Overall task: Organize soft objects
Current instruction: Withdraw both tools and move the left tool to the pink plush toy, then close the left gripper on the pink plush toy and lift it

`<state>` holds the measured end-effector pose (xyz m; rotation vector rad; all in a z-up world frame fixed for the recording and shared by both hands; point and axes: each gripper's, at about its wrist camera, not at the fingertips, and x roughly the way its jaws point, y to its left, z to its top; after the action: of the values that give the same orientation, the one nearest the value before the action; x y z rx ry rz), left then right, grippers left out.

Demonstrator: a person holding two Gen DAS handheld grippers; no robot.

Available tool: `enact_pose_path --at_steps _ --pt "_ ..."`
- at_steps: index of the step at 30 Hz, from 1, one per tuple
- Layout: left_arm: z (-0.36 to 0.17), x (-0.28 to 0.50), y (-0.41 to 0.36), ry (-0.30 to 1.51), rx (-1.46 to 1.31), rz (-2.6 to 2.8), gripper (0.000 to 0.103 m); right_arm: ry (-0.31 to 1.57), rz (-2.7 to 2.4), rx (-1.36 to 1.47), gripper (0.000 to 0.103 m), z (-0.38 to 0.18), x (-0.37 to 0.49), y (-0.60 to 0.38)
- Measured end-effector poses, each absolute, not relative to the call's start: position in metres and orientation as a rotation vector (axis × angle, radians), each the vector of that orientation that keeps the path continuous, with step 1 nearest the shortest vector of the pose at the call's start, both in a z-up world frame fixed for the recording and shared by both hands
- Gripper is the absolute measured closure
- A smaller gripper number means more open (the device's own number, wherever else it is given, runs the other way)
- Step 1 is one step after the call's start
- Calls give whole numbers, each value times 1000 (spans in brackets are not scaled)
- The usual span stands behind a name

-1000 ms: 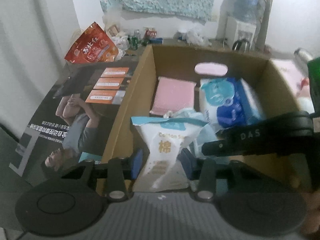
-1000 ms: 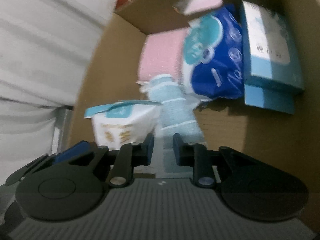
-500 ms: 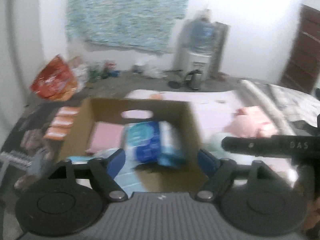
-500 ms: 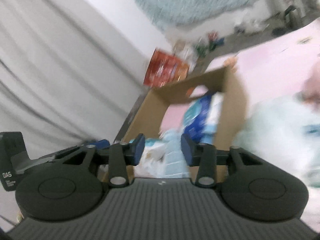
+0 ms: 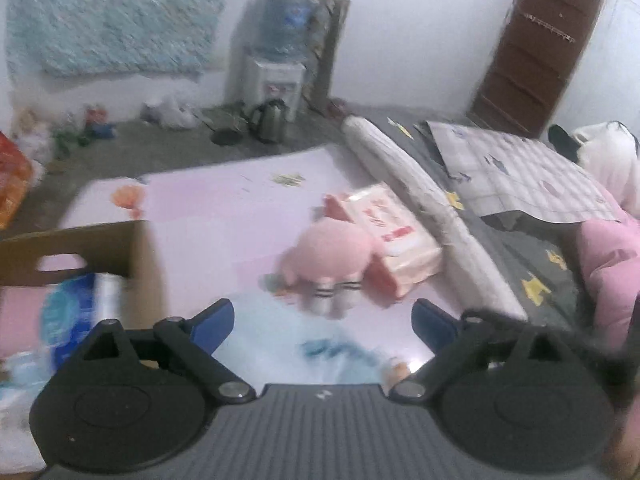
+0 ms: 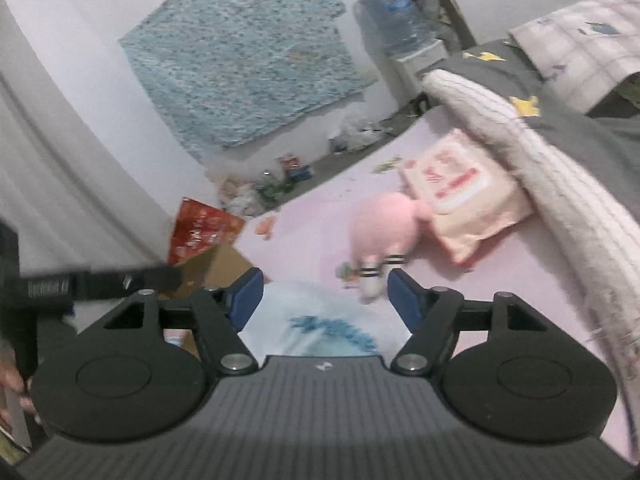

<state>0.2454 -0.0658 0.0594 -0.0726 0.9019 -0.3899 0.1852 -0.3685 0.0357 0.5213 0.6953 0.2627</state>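
Bedroom-like room, white walls, a blue patterned cloth point(image 6: 236, 56) hung on the wall, water dispenser point(image 5: 280, 60) with a kettle point(image 5: 269, 120) on the floor beside it, brown door point(image 5: 536, 44) at right. A pale pink mat point(image 5: 240, 216) covers the surface; a rolled white blanket point(image 6: 552, 168) runs along its right edge. On the mat lies a pink plush toy point(image 5: 332, 256), round-bodied, with striped white legs, touching a pink-and-white tissue pack point(image 5: 388, 232) just behind it. A white-and-blue soft pack point(image 6: 320, 324), blurred, sits close under both cameras. The cardboard box point(image 5: 100, 248) stands at the mat's left, holding a blue-and-white pack point(image 5: 72, 312) and other soft packs. Left gripper point(image 5: 322, 320) hovers above the mat, jaws spread wide, nothing between them, aimed toward the plush. Right gripper point(image 6: 322, 296) is also spread wide and empty, over the white-and-blue pack, plush just ahead. Frames motion-blurred.
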Motion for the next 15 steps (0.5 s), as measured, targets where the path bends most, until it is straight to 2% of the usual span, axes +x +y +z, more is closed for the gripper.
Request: enact_pose_path --at_steps 7,15 --pt "12 324 -122 1031 -172 -350 6 727 264 547 28 -11 208 -373" --pt "-35 367 -178 1051 75 -332 6 751 265 607 27 -32 222 -385"
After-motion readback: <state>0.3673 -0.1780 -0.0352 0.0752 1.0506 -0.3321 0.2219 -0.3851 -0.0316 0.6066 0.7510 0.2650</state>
